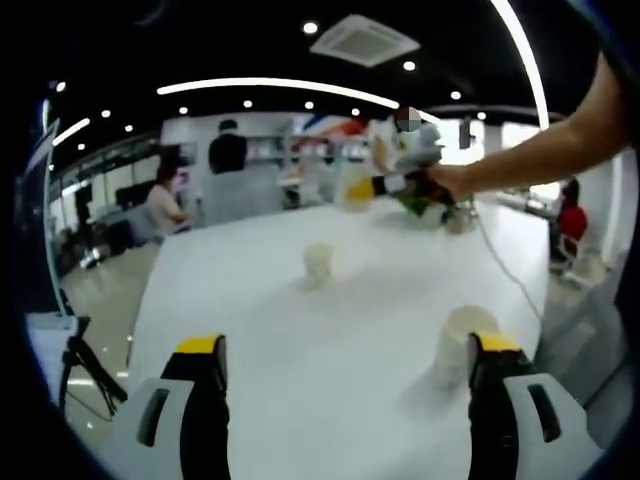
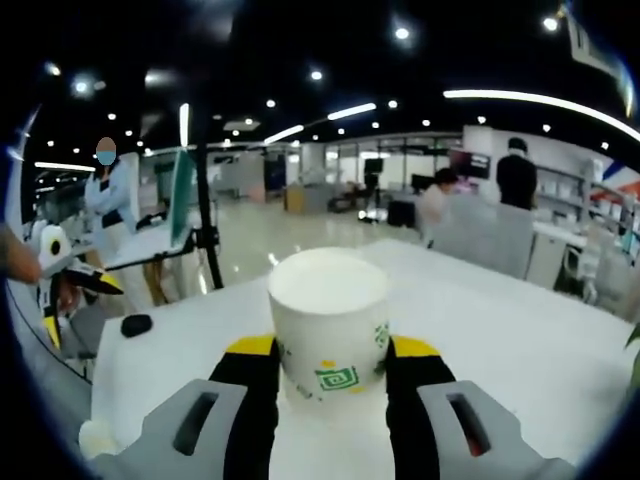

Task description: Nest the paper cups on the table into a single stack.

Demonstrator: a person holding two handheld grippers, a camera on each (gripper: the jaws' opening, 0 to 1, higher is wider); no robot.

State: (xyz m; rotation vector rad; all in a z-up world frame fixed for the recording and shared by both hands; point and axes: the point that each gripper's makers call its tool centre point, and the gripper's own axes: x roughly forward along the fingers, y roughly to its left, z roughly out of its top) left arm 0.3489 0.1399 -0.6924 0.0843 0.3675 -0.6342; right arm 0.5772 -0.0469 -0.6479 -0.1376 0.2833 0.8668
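On the white table (image 1: 250, 330) stand two white paper cups: one (image 1: 318, 262) near the middle, another (image 1: 462, 340) close against the inner side of my left gripper's right jaw. My left gripper (image 1: 348, 350) hangs open above the table with nothing between its jaws. Across the table, a person's arm holds my right gripper (image 1: 405, 185), with a cup (image 1: 357, 188) at its tip. In the right gripper view, that gripper (image 2: 330, 350) is shut on a white paper cup (image 2: 328, 320) with a green logo, held above the table (image 2: 520, 340). The left gripper (image 2: 55, 265) shows at the far left.
A small black object (image 2: 135, 325) lies on the table near its edge. A tripod (image 2: 205, 200) stands beyond that edge, and another tripod (image 1: 85, 365) stands by the table's left side. A cable (image 1: 505, 270) runs over the table's right part. People sit and stand in the office behind.
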